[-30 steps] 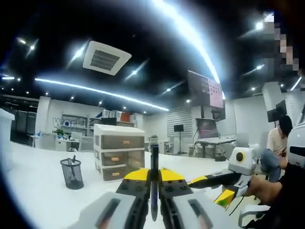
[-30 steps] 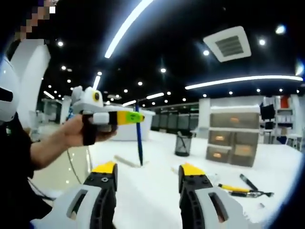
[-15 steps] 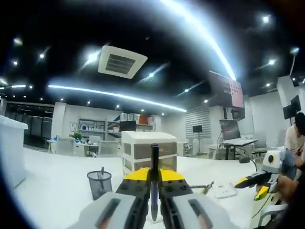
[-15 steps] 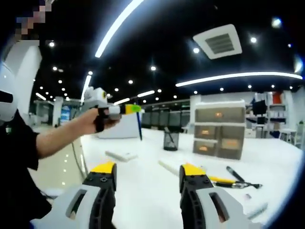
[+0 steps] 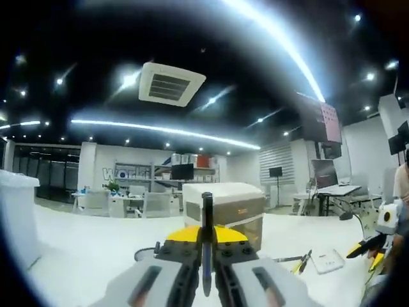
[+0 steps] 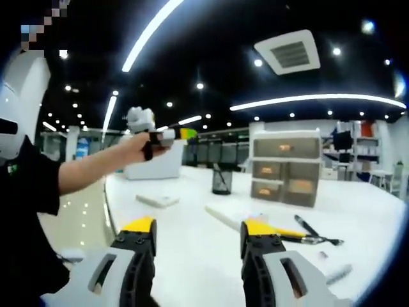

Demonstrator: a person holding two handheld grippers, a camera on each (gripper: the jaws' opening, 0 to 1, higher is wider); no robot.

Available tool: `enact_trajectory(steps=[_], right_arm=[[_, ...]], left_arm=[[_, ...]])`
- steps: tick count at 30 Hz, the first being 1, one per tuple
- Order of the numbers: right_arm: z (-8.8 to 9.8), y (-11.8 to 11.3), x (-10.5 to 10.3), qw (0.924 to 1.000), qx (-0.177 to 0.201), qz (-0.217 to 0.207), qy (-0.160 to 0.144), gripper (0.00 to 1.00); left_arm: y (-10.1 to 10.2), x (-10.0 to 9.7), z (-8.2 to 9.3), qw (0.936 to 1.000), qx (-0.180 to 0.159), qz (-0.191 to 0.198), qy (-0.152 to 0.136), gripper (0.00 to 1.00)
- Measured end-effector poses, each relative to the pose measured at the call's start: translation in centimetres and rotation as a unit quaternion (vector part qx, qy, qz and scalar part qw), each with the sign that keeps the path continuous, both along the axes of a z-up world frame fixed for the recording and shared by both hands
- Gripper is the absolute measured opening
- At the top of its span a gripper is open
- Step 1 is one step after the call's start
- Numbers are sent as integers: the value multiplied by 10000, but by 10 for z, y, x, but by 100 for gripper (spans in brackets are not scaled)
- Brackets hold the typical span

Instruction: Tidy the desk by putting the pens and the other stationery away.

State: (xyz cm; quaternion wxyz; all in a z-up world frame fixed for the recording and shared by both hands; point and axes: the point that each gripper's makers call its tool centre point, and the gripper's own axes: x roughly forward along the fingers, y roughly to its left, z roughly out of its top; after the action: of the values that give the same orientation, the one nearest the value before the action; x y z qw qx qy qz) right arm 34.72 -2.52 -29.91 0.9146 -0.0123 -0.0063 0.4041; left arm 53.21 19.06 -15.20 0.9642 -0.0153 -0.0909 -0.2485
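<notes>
Pen [image 5: 207, 246] in left claw [image 5: 206, 242]

Open-plan office under a dark ceiling

Long light strips [image 6: 150, 31] and a square ceiling vent [image 5: 171, 84] overhead (small spotlights dotted between); white walls, distant desks [image 5: 335, 190], shelving [image 6: 367, 150] and a wall screen [image 5: 317, 117].

Left hand-held gripper [image 5: 206, 256] clamps an upright pen [image 5: 206, 236] before a drawer unit [image 5: 225, 208].

Dark pen [image 5: 206, 246] upright, clamped betw. left gripper's jaws at 6 o'clock, tip up. Right gripper view: black mesh pen cup [image 6: 221, 181] upright near ctr; yellow pen [image 6: 285, 235] & black pen [image 6: 308, 228] flat on desk, 4 o'clock.
</notes>
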Motion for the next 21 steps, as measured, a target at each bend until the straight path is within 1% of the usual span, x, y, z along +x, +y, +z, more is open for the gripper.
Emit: enact_trajectory(steps=[5,11,17,21], right_arm=[[-5,-1,1,10000,-26,1,69,50],[-3,-4,0,10000,0,-20,69,50],[-4,-11,0,9999,-8,-65,92,50],[-5,-14,1,9999,-2,-91,111,50]], left_arm=[[-2,15,9,9999,106,79,-39,7],[-1,38,20,9996,197,209,-59,7],[0,56,24,9981,487,328,-204,7],[8,69,22,9975,509,446,-182,7]])
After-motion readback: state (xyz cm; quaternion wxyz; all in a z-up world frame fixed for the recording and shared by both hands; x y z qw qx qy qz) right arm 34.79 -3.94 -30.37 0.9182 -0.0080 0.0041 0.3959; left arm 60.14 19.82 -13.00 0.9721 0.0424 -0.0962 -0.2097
